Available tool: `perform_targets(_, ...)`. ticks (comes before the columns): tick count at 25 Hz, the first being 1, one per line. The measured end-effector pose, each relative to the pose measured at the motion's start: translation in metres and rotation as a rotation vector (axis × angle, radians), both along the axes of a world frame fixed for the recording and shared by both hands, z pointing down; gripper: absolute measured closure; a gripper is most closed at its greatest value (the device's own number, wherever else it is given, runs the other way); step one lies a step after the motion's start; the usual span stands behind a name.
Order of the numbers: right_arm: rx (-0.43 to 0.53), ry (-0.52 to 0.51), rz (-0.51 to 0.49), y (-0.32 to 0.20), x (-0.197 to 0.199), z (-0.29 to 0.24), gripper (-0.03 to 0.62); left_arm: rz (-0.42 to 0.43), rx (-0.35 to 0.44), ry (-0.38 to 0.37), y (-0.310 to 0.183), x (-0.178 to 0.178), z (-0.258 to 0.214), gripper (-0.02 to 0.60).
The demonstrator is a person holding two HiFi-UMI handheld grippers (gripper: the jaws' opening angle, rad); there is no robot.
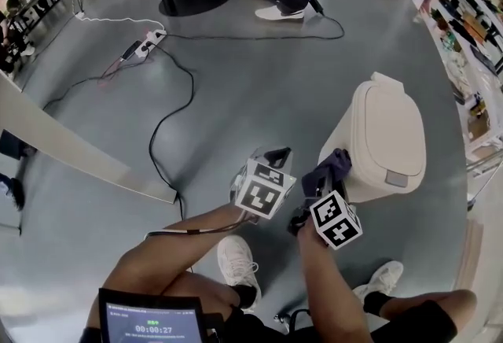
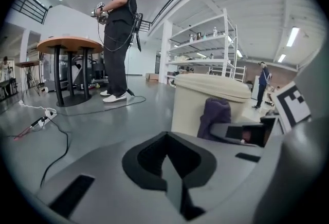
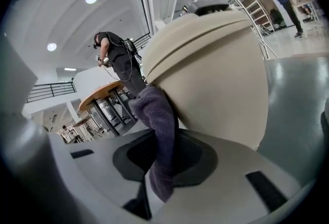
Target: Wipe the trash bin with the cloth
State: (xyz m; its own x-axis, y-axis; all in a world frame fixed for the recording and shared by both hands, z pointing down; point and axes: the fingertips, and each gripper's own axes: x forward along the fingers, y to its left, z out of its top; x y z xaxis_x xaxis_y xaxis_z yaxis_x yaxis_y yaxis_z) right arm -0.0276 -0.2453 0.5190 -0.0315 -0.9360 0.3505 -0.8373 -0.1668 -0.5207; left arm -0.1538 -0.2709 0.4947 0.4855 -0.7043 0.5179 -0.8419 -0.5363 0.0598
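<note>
Wiping is under way, I judge: right gripper (image 3: 160, 174) clamps the cloth (image 3: 157, 115), which touches the bin (image 3: 221, 89) on its side, just under the lid (image 3: 195, 28). Left gripper (image 2: 172, 174), closed and empty, hangs beside. Next move likely calls for dragging the cloth along the bin with steady pressure.

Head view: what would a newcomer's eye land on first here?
The cream trash bin, lid shut, stands on the grey floor right of centre. Next comes the purple cloth, clamped in the right tool and held against the bin's side just under the lid; the left tool beside it is shut and empty. Black cables snake across the floor beyond.
</note>
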Motion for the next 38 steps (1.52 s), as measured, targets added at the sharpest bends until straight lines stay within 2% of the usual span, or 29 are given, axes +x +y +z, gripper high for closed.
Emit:
perform_targets(8,-0.069,-0.070,0.045,0.003,0.007,0.039,0.520,0.031,-0.036,0.055,0.004,0.008,0.009,0.583)
perform_targets(18,-0.164,-0.104,0.020,0.004,-0.002,0.116,0.520,0.033,-0.097,0.028,0.008,0.003,0.041,0.584)
perform_targets(25,-0.232,-0.095,-0.008,0.008,-0.005,0.153,0.520,0.060,-0.091,-0.003,0.007,0.007,0.047,0.584)
perform_targets(28,-0.193,-0.064,-0.040,0.004,-0.009,0.133,0.520,0.059,-0.080,0.007,0.004,0.005,0.042,0.584)
perform_targets(32,-0.055,-0.004,-0.078,-0.012,-0.020,0.080,0.520,0.028,-0.082,0.034,0.001,0.003,0.039,0.584)
perform_targets(35,0.045,0.008,-0.055,-0.026,-0.024,0.037,0.520,0.023,-0.096,0.052,0.001,0.001,0.038,0.584)
perform_targets(38,0.098,0.036,-0.031,-0.038,-0.022,0.006,0.520,0.027,-0.117,0.102,-0.001,0.003,0.029,0.583)
